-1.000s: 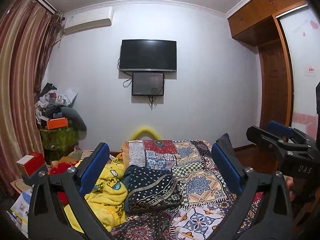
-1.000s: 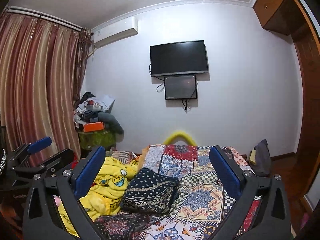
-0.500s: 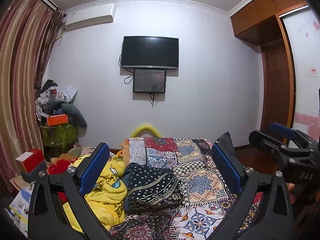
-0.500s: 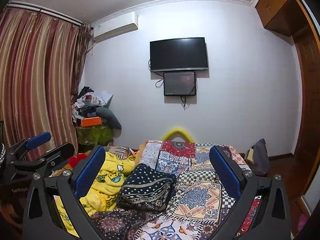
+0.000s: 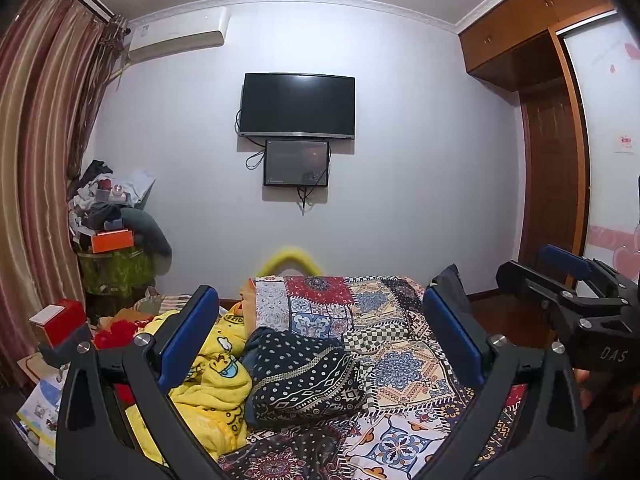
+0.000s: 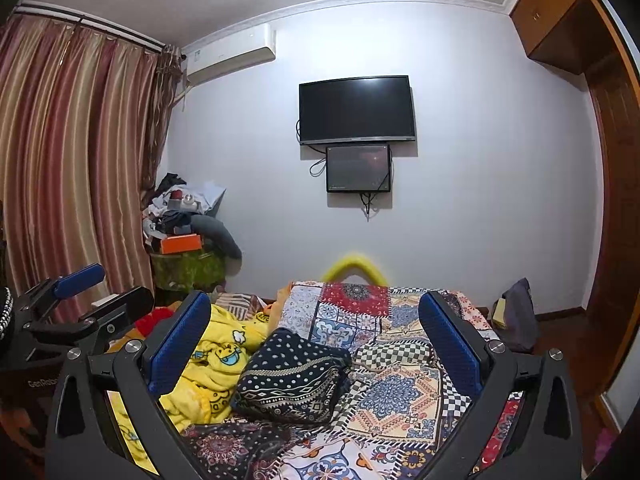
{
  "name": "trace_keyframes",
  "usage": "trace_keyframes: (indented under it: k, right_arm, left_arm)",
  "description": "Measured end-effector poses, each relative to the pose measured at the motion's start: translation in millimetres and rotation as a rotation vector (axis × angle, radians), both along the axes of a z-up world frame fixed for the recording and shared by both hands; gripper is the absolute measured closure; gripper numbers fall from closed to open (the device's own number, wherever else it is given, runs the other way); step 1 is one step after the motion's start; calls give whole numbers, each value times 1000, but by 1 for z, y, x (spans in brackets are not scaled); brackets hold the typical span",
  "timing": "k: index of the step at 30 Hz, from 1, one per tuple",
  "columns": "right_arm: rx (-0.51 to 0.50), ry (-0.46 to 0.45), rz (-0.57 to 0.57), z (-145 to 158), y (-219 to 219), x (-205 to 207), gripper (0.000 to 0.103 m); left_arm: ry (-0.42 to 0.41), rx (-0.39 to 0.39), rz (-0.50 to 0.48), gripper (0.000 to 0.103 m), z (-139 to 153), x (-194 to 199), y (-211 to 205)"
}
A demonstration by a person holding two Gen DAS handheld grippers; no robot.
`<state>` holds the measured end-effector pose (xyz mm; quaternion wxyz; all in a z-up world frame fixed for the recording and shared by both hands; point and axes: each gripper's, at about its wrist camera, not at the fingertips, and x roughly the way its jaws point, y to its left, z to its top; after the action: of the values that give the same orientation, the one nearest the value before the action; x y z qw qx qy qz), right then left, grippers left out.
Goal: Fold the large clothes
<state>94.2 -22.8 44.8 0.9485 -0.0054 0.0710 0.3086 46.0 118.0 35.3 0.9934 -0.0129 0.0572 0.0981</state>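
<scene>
Your left hand-held gripper [image 5: 316, 334] and right hand-held gripper [image 6: 314, 334] both gape wide, holding nothing. Just ahead between each pair of fingers, a dark dotted cloth [image 5: 304, 376] lies bunched on the patchwork bed [image 5: 404, 368]. A yellow blanket [image 5: 212, 384] crumples left of it, its near end hidden behind your fingers.
</scene>
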Motion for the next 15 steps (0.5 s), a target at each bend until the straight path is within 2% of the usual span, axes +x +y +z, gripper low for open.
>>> trace_keyframes:
  k: [15]
  right_arm:
    - [16,-3,-7,6,-8,-3,0]
  left_arm:
    - [9,-10,-21,0,1,0,-3]
